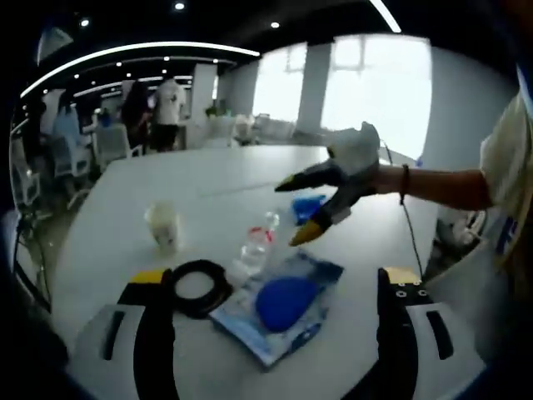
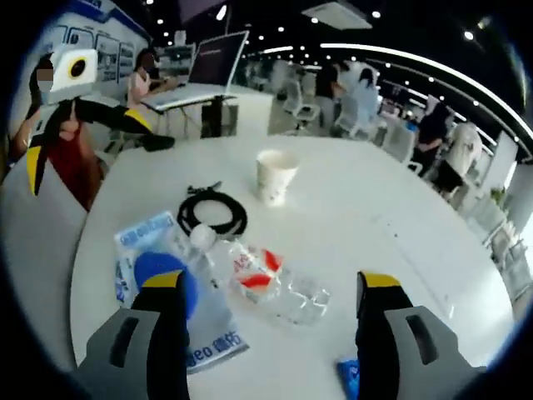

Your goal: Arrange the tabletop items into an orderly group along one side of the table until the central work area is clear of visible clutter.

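Observation:
On the white table (image 2: 416, 242) lie a paper cup (image 2: 275, 175), a coiled black cable (image 2: 212, 214), a clear plastic bottle (image 2: 271, 282) on its side, and a blue-printed bag (image 2: 146, 250) with a round blue thing in it. In the left gripper view the cup (image 1: 164, 225), cable (image 1: 200, 287), bottle (image 1: 256, 246) and bag (image 1: 279, 304) lie just past my open left gripper (image 1: 275, 277). My right gripper (image 1: 293, 210) hangs open above the bottle, beside a small blue packet (image 1: 308, 206). In its own view the right gripper (image 2: 271, 283) straddles the bottle from above, holding nothing. The left gripper (image 2: 98, 158) is open at upper left.
The small blue packet (image 2: 348, 375) lies near the table's edge by my right jaw. A second table with a laptop (image 2: 212, 62) stands behind. Several people and office chairs (image 1: 108, 142) are in the background. The far half of the table (image 1: 250, 167) is bare.

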### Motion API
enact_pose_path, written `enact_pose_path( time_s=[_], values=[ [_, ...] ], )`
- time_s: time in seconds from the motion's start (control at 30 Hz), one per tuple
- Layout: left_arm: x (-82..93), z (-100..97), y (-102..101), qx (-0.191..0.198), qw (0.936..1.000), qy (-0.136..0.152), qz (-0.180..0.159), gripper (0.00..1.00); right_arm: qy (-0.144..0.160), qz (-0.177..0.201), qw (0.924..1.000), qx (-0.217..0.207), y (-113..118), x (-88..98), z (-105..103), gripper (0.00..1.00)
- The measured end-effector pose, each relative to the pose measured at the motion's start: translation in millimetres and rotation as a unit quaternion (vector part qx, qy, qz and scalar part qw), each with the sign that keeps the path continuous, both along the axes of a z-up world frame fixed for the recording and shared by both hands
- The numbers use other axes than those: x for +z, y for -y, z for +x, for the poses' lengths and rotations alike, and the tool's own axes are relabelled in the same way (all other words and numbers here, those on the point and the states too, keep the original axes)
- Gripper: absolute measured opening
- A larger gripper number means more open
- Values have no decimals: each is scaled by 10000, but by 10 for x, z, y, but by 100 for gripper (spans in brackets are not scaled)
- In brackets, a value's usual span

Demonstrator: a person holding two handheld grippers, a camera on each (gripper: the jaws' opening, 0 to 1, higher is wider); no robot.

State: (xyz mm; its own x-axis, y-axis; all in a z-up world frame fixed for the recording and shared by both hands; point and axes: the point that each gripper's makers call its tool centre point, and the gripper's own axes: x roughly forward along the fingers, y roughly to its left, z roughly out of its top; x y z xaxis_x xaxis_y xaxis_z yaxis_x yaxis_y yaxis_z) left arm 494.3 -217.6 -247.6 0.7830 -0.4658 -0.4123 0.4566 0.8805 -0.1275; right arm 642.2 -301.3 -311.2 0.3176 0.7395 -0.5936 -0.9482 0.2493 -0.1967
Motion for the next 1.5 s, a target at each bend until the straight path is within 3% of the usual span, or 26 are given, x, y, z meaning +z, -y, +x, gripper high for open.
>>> enact_pose_path(
  time_s=[0.17,0.37,0.53,0.63,0.7,0.8,0.9,0.97,1.03,1.13,1.2,1.5],
  values=[
    [48,33,-16,150,9998,99,-112,99,4,-245,9993,295,-70,-108,27,84],
    [-79,83,-37,139,9997,-14,177,99,-182,-465,9969,601,-173,-274,2,77],
    [-85,80,-28,189,9997,-27,133,99,33,-761,9927,940,-273,-371,19,73],
    [-124,61,-10,177,9997,-154,73,99,294,-983,9867,1264,-345,-424,26,69],
    [-128,49,-6,150,9997,-169,90,99,580,-1323,9786,1468,-351,-482,59,66],
    [-107,49,-18,141,9998,-125,103,98,573,-1542,9741,1552,-338,-554,62,62],
    [-29,54,20,104,9995,-85,-284,98,451,-1654,9708,1677,-341,-613,42,60],
    [-8,46,28,63,9994,-62,-344,98,427,-1770,9667,1800,-336,-639,19,55],
    [-10,42,30,65,9994,-56,-337,98,576,-1946,9606,1901,-331,-650,38,54],
    [-46,34,-1,71,9998,-103,-165,98,543,-2029,9586,1925,-355,-653,28,52],
    [-54,31,-18,70,9999,-96,-87,98,487,-2044,9536,2155,-384,-641,-52,50],
    [-50,24,-29,102,9998,-93,-129,97,1142,-2890,9093,2769,-366,-713,-33,45]
  ],
)
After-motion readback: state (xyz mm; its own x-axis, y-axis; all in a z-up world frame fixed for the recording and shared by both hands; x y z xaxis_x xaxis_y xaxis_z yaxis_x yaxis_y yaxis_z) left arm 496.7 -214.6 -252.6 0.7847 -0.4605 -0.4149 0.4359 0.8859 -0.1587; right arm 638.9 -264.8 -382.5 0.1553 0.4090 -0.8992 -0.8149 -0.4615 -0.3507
